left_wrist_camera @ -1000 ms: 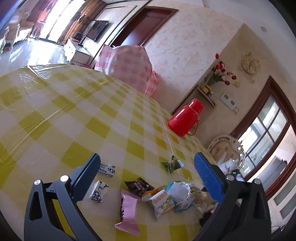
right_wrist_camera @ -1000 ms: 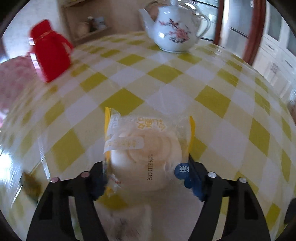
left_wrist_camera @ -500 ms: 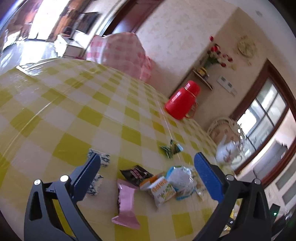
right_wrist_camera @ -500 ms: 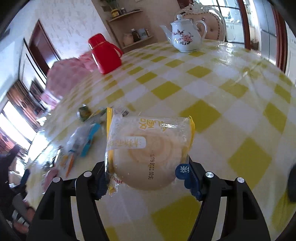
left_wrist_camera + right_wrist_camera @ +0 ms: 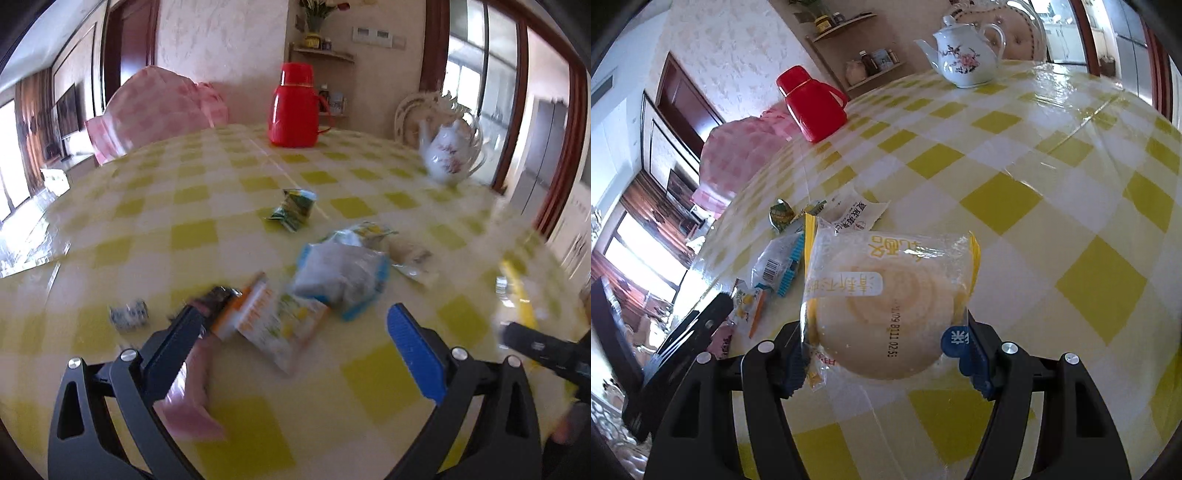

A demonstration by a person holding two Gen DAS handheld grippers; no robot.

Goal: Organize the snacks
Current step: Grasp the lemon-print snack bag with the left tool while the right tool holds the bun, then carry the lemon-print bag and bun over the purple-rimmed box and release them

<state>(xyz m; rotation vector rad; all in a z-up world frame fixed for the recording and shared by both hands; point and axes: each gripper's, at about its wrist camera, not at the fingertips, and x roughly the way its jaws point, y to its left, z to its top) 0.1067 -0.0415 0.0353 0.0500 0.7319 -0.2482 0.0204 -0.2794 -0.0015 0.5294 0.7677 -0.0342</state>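
Right claw: right gripper [image 5: 881, 354] clamps a wrapped round cake [image 5: 886, 302] by its two sides, blue pads pressed into the clear packet, lifted above the yellow-checked tablecloth [image 5: 1052, 206]
Right view, snacks: blue-edged packet [image 5: 779, 264], orange-and-white packet [image 5: 750, 306] and green packet [image 5: 781, 214] lie left of the cake, near one another
Right view, far side: red thermos jug [image 5: 812, 103] and flowered white teapot [image 5: 964, 55] stand well apart
Left claw: left gripper [image 5: 295, 350] gapes wide, nothing between its jaws — it hangs over the snack pile
Left view, snacks: pink packet [image 5: 190, 398] partly behind the left finger [image 5: 173, 350]; orange-and-white packet just ahead, blue-edged packet beyond it, green packet farther off; picture blurred
Left view, right edge: part of the other gripper — dark, beside a yellow wrapper edge [image 5: 517, 291]
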